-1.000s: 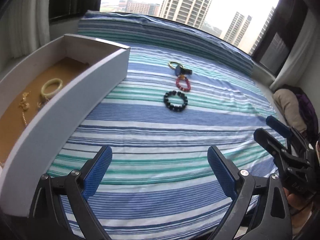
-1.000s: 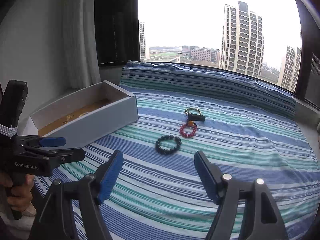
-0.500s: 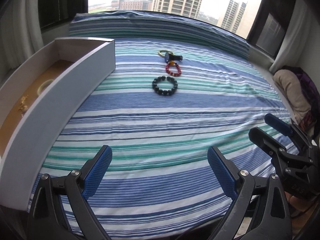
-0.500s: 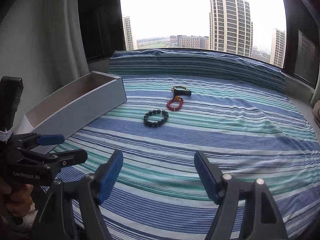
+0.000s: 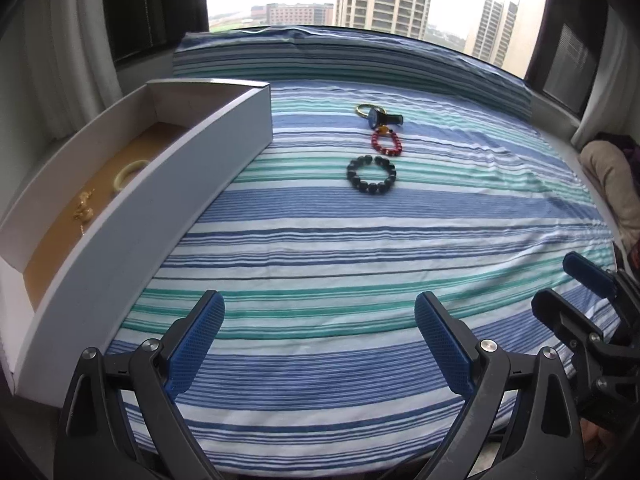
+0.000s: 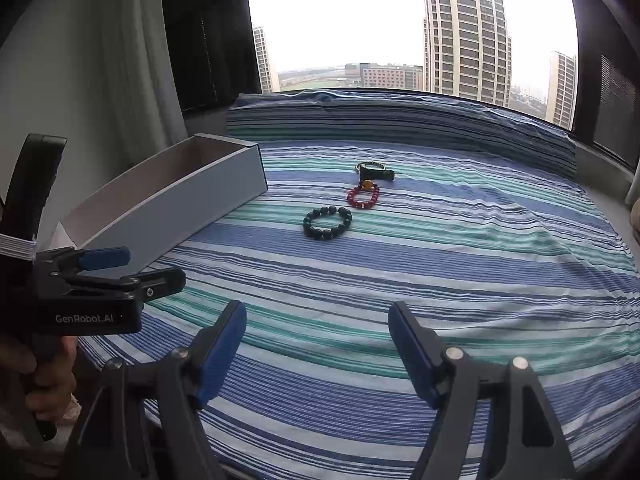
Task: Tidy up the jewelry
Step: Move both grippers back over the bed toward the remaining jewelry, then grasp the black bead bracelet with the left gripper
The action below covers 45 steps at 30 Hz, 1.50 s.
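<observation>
On the striped cloth lie a black bead bracelet (image 5: 371, 174) (image 6: 327, 222), a red bead bracelet (image 5: 386, 141) (image 6: 363, 195), and a dark watch (image 5: 380, 117) (image 6: 375, 174) on a gold bangle (image 5: 363, 109). A long white box (image 5: 132, 216) (image 6: 176, 200) stands at the left; a pale bangle (image 5: 129, 169) and a gold chain (image 5: 83, 210) lie in it. My left gripper (image 5: 318, 340) is open and empty, near the cloth's front edge. My right gripper (image 6: 318, 350) is open and empty, also at the front, well short of the bracelets.
The striped cloth (image 5: 360, 264) covers a window seat, with a folded ridge (image 5: 360, 56) at the back under the window. Curtains hang at both sides. A beige bundle (image 5: 612, 176) lies at the right. Each gripper shows in the other's view.
Both grippers have tilted up and drawn back a little, so the bracelets sit farther off and the window fills more of the views. Both stay open and empty. The jewelry has not moved.
</observation>
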Each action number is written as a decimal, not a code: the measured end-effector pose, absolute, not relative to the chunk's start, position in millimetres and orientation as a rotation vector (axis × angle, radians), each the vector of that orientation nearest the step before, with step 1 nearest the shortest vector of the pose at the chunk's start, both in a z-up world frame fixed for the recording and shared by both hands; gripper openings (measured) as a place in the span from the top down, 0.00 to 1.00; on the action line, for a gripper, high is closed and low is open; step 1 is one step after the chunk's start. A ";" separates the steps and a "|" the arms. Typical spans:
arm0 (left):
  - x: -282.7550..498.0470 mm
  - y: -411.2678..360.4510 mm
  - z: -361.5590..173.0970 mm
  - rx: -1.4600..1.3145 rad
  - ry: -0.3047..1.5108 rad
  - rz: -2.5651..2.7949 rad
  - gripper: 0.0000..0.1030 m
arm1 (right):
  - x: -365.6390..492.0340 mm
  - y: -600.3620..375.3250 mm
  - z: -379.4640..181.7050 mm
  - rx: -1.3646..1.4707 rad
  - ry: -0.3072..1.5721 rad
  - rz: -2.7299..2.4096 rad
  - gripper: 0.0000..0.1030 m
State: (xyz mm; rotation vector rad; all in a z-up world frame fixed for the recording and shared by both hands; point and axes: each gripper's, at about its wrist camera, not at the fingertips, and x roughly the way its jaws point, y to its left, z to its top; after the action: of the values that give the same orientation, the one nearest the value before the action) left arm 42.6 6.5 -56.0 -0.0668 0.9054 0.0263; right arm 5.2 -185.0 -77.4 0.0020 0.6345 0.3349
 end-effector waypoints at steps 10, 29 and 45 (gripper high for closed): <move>39.7 5.0 -58.4 -0.033 0.917 0.053 0.06 | 4.7 -191.2 -78.8 0.058 0.641 0.354 0.27; 189.1 -6.1 -85.8 -0.102 0.960 -0.126 0.09 | 40.0 -229.0 -104.9 0.113 0.726 0.307 0.27; 277.2 -22.9 -146.6 -0.076 1.051 0.019 0.17 | 131.5 -261.2 -76.5 0.084 0.731 0.364 0.27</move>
State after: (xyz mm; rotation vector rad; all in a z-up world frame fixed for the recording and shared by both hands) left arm 277.2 -22.9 -146.6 -0.0756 1.0508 0.0191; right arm 131.5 -261.2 -76.5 0.0839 0.7313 0.3637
